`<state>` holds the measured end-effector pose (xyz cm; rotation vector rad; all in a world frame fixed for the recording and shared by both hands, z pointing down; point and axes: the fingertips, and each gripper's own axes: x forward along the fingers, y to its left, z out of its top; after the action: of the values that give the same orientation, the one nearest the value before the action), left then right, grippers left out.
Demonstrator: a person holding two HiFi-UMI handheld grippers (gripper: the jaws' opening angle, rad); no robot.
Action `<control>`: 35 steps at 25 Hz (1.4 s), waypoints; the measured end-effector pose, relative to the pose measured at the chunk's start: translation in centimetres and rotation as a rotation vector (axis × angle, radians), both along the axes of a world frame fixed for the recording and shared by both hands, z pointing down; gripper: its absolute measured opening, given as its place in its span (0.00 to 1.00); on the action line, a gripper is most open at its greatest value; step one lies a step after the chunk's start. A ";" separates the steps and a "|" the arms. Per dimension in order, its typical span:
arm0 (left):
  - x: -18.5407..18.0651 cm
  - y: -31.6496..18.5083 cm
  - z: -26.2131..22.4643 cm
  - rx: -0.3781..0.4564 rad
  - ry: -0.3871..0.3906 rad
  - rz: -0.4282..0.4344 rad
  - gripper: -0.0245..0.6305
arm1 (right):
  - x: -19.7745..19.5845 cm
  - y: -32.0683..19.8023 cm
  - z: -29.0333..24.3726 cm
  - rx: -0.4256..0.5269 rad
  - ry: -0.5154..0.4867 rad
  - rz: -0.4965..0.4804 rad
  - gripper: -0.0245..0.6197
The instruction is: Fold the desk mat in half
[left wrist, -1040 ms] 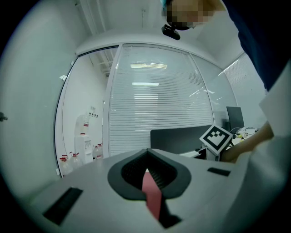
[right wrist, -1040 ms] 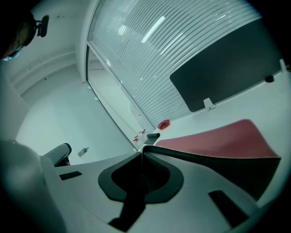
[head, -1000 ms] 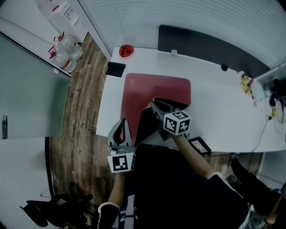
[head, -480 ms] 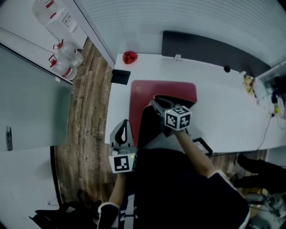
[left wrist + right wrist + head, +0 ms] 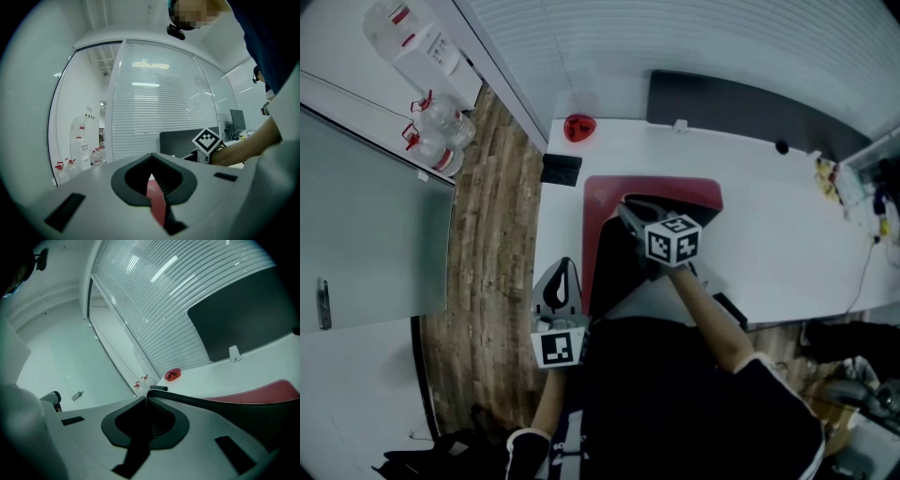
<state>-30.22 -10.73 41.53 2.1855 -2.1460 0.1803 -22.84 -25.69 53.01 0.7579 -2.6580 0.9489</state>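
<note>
The desk mat, red on top and black underneath, lies on the white desk. My right gripper is shut on its near edge and holds it lifted over the mat's middle, so the black underside faces up. In the right gripper view the mat's stitched black edge runs rightwards out of the right gripper, with the red face beyond. My left gripper hovers by the mat's near left side. Its jaws are nearly together in the left gripper, with a red strip of mat in the slit.
A small red object and a black item sit at the desk's left end. A dark panel stands along the far edge, with clutter at the right. Water bottles stand on the wood floor.
My right gripper has carried the lifted mat edge farther towards the far edge, so less red shows. The left gripper has barely moved. The head view has shifted.
</note>
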 end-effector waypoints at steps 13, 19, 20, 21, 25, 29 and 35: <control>-3.2 -0.9 0.8 -0.024 0.013 -0.013 0.04 | -2.9 -2.8 2.0 -0.001 0.020 0.017 0.06; -4.1 -1.7 1.6 -0.046 0.028 -0.019 0.04 | -3.7 -4.0 2.4 0.010 -0.008 0.027 0.06; -4.2 -1.8 1.7 -0.051 0.030 -0.020 0.04 | -3.9 -4.3 2.4 0.010 -0.015 0.028 0.06; -4.4 -2.0 1.8 -0.056 0.030 -0.022 0.04 | -4.1 -4.5 2.5 0.008 -0.020 0.029 0.06; -5.3 -2.4 2.4 -0.076 0.039 -0.039 0.04 | -4.7 -5.6 3.4 -0.010 -0.014 0.030 0.06; -6.4 -2.9 3.0 -0.094 0.051 -0.063 0.04 | -5.3 -6.4 4.5 -0.040 -0.014 0.031 0.06; -7.6 -3.9 4.0 -0.122 0.068 -0.076 0.04 | -7.0 -7.3 5.8 -0.067 -0.012 0.017 0.06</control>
<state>-37.82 -14.62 45.58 2.0114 -2.1180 0.2229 -29.89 -32.96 58.83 0.7632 -2.6195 1.0450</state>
